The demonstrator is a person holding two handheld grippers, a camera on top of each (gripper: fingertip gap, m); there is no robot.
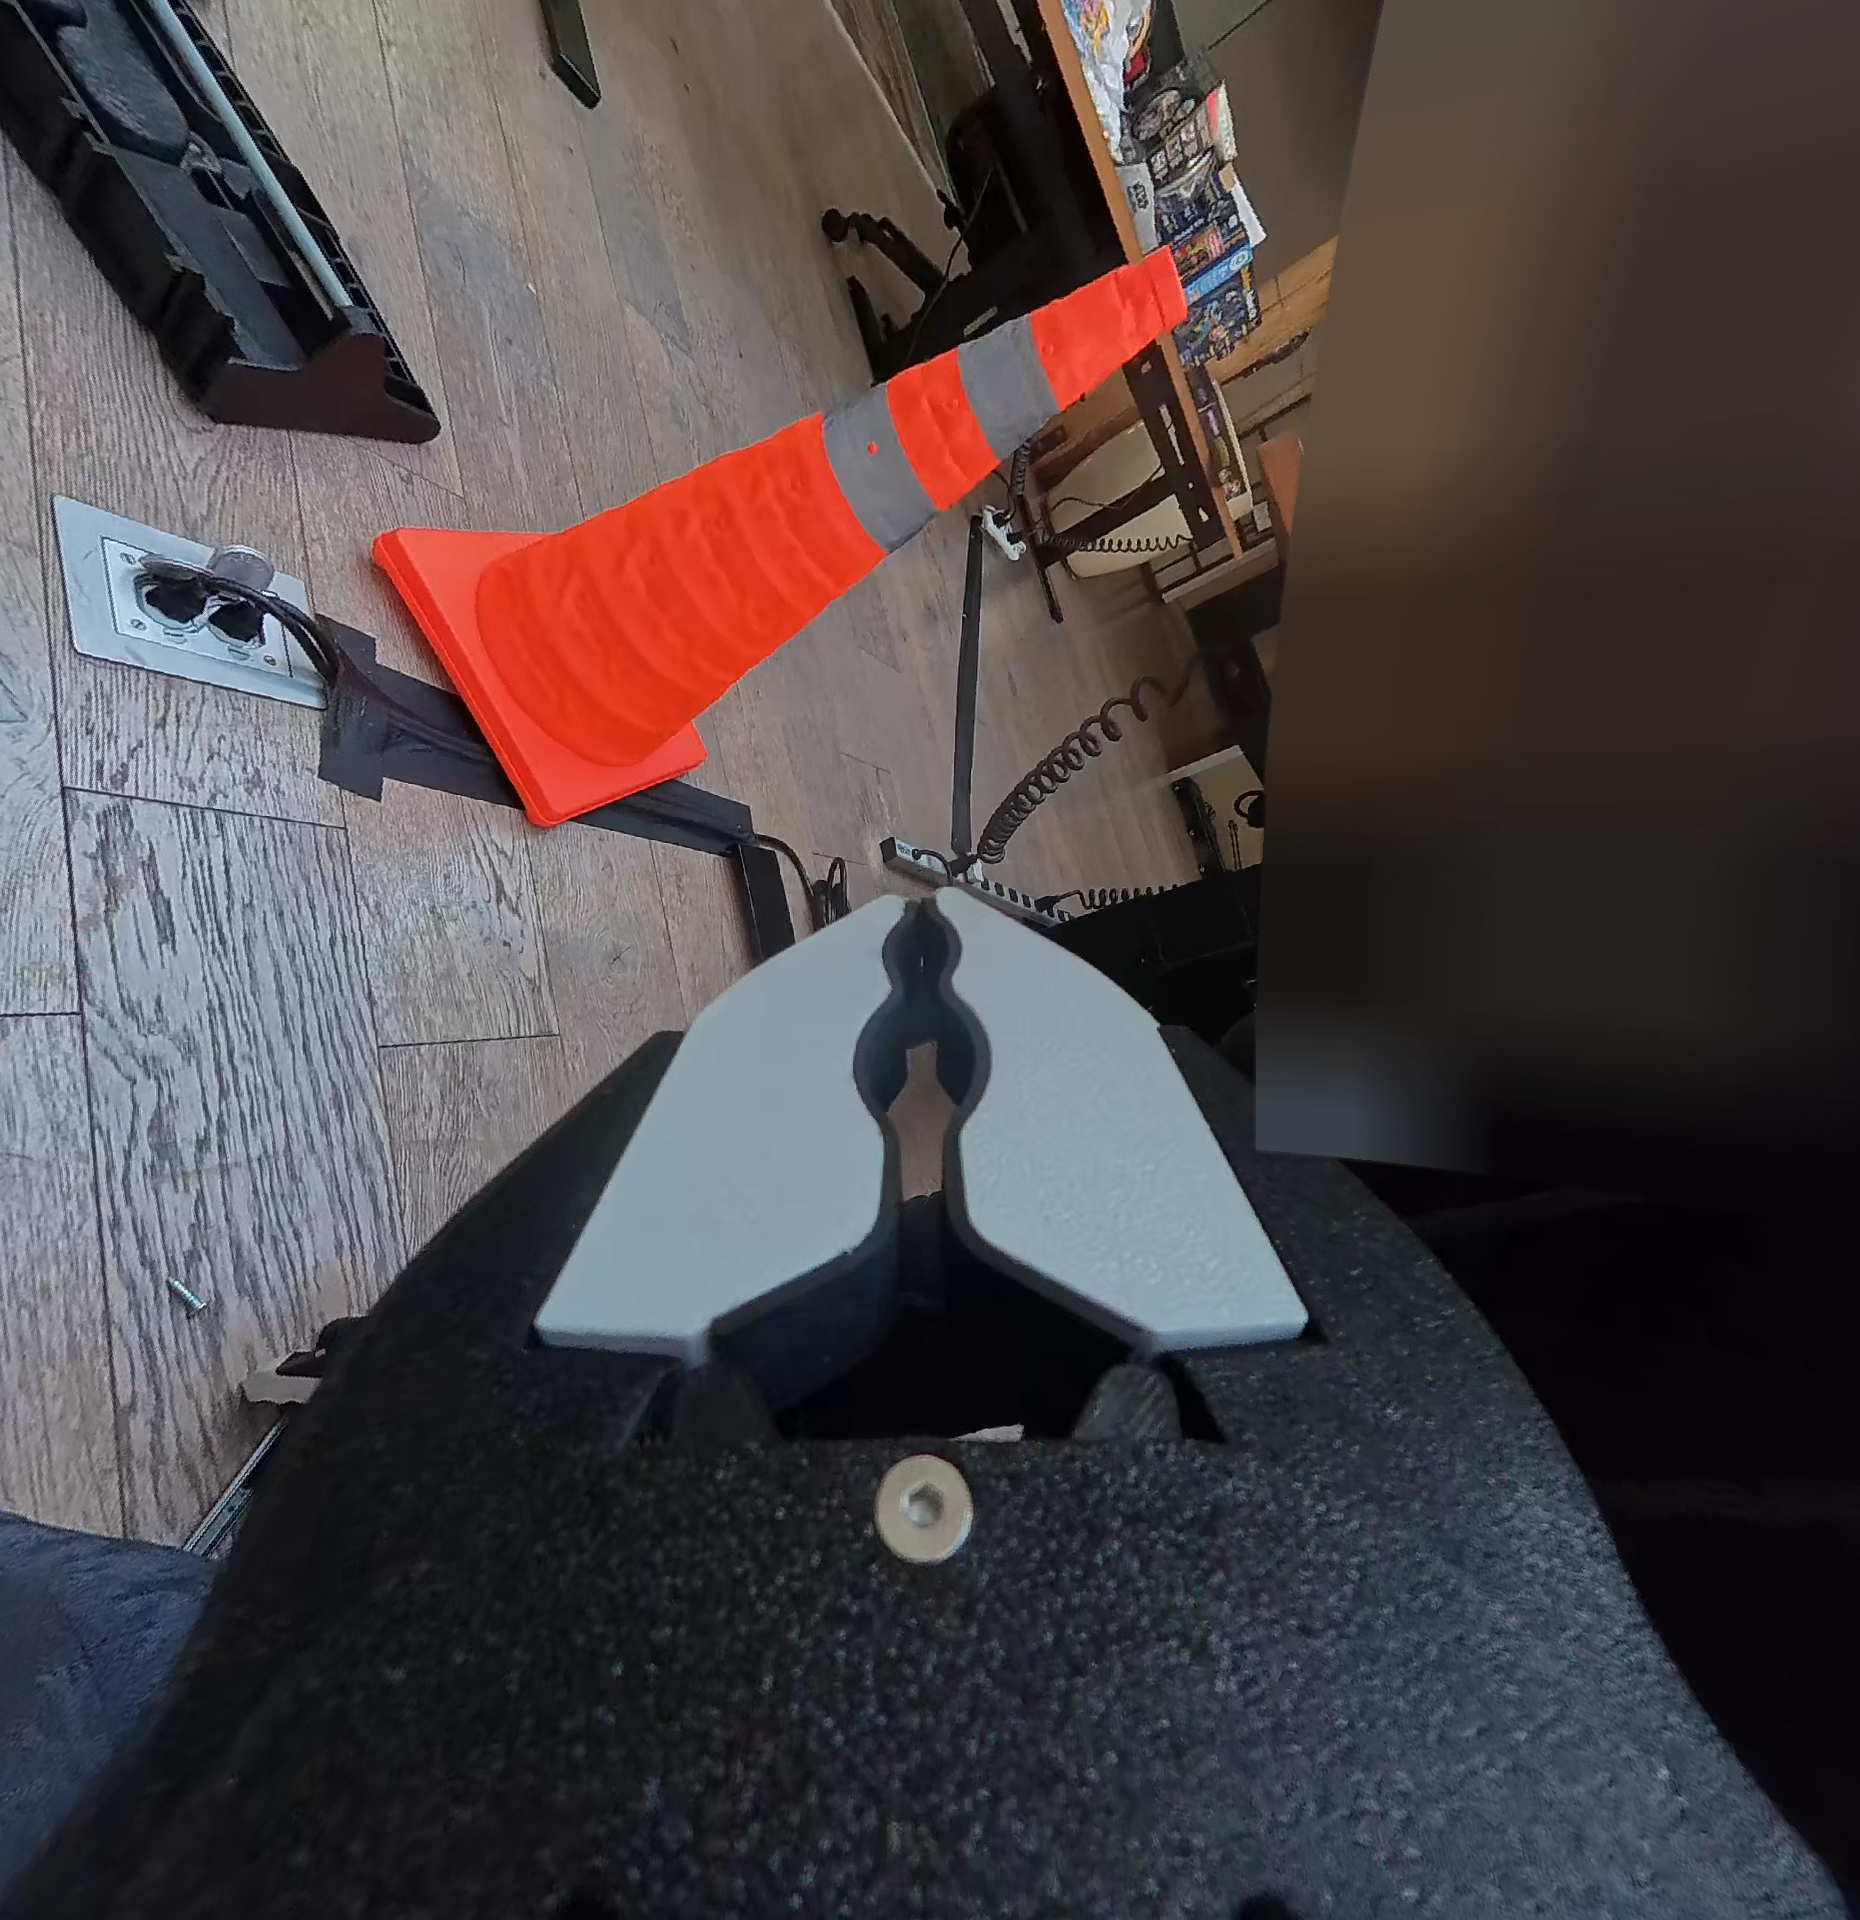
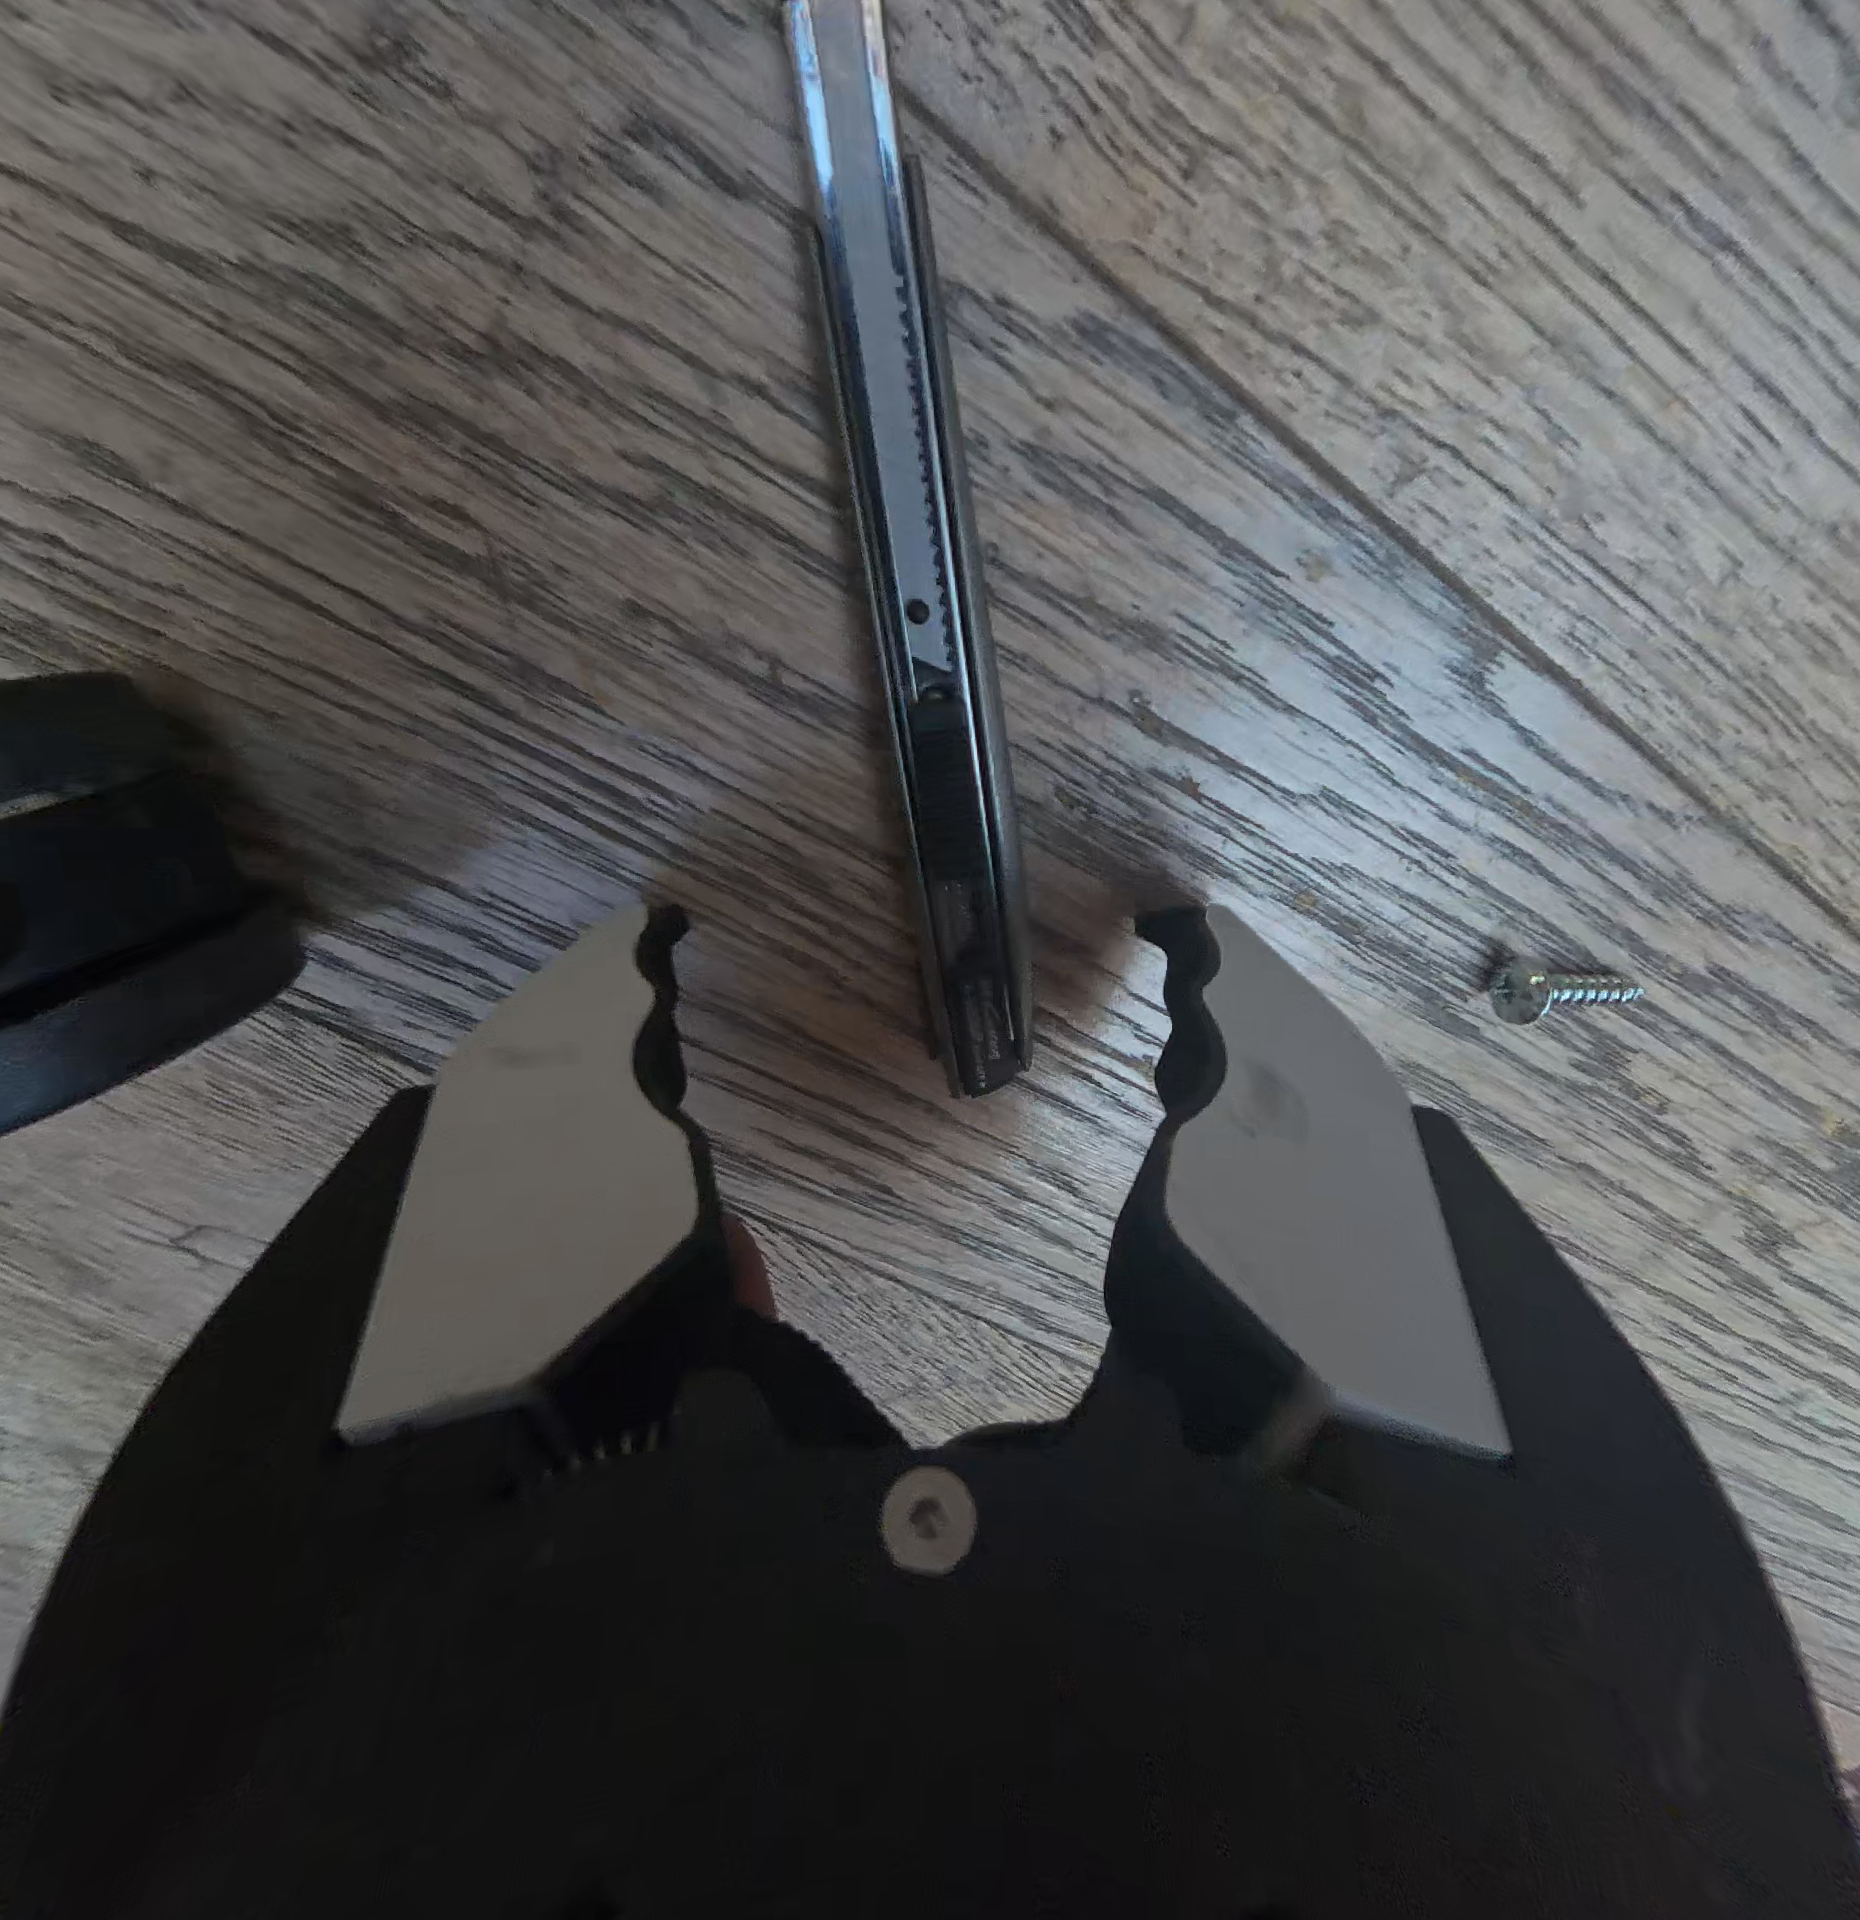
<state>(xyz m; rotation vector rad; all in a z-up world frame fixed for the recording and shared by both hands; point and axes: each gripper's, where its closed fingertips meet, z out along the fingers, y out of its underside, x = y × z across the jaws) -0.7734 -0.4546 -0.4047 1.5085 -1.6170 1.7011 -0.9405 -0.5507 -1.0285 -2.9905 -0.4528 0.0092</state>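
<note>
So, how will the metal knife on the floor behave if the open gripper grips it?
The knife looks stiff, being a slim metal body. Its shiny sides may be slippery. Lying flat on the floor, it probably slides, not rolls.

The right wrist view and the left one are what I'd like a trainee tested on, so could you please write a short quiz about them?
1. True or false: the right tool is shut on the utility knife.
2. Which small thing lies on the wooden floor to the right of the right tool? A) a coin B) a screw C) a key
3. Fill in: in the left wrist view, the fingertips of the left tool are ____, with nothing between them, and an orange traffic cone stands beyond.

Key:
1. False: it is open, with the knife's end lying between the fingers, untouched.
2. B, a screw.
3. Together.
</note>
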